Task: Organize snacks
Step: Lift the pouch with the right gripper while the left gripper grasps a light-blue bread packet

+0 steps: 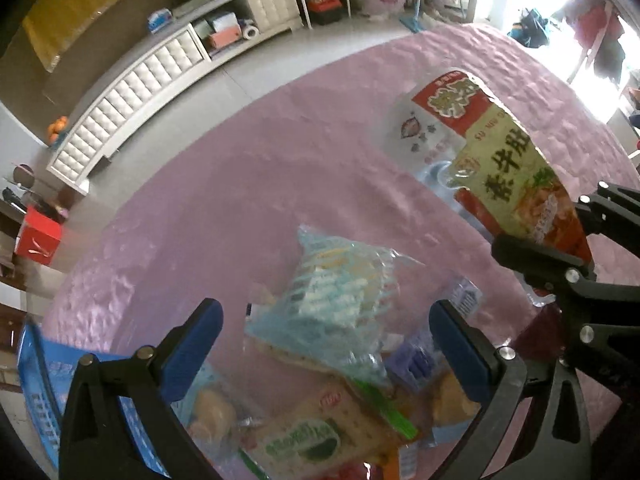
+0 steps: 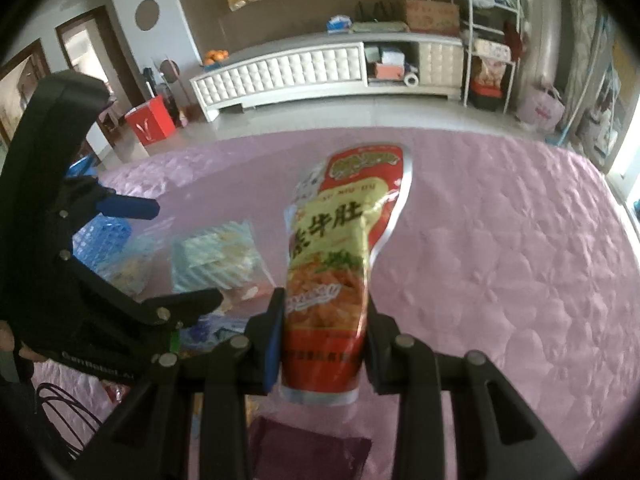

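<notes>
My right gripper (image 2: 322, 320) is shut on a red and yellow snack packet (image 2: 340, 248) and holds it upright above the pink table. The same packet (image 1: 516, 176) shows at the right of the left wrist view, clamped in the right gripper (image 1: 568, 240). My left gripper (image 1: 326, 332) is open and empty, hovering over a pile of snacks (image 1: 320, 400). A blue striped clear packet (image 1: 336, 300) lies on top of the pile, between my fingers. A green-labelled cracker packet (image 1: 316, 436) lies nearer. The left gripper (image 2: 132, 240) shows at the left of the right wrist view.
A pink quilted cloth covers the table (image 2: 500, 260). A blue plastic basket (image 1: 44, 384) sits at the table's left edge, also in the right wrist view (image 2: 100, 236). A dark purple packet (image 2: 308, 448) lies near the front edge. A white cabinet (image 2: 320, 68) stands across the room.
</notes>
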Demonstrator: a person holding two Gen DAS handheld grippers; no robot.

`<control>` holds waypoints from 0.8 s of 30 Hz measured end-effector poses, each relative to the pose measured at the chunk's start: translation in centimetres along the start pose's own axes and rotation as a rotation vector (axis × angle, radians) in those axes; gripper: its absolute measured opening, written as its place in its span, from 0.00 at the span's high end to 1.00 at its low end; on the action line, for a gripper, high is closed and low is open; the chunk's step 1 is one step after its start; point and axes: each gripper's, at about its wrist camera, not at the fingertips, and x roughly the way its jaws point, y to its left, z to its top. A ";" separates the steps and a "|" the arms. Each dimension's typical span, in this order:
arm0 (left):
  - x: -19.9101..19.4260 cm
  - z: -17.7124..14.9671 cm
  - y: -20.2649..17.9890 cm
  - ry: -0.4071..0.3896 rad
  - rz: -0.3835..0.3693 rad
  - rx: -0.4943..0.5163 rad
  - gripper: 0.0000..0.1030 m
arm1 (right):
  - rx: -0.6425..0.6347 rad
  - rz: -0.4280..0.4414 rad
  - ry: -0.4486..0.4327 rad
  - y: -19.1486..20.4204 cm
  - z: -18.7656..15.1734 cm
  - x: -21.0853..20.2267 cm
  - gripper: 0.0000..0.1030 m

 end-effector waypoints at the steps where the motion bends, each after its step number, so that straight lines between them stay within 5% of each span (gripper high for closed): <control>1: 0.5 0.2 0.0 0.012 -0.011 0.005 0.06 | 0.005 -0.008 0.004 -0.2 0.0 0.2 0.63; 4: 2.2 0.1 -0.2 0.064 -0.030 0.016 0.35 | 0.028 -0.025 0.011 -1.0 -0.2 0.3 0.63; 9: 1.9 0.0 -0.9 0.042 -0.033 0.037 0.45 | 0.044 -0.028 0.023 -1.5 -0.1 0.4 0.63; 24: -5.9 -4.6 -0.6 -0.079 0.001 -0.047 0.48 | -0.013 -0.012 -0.056 2.0 -1.5 -3.9 0.63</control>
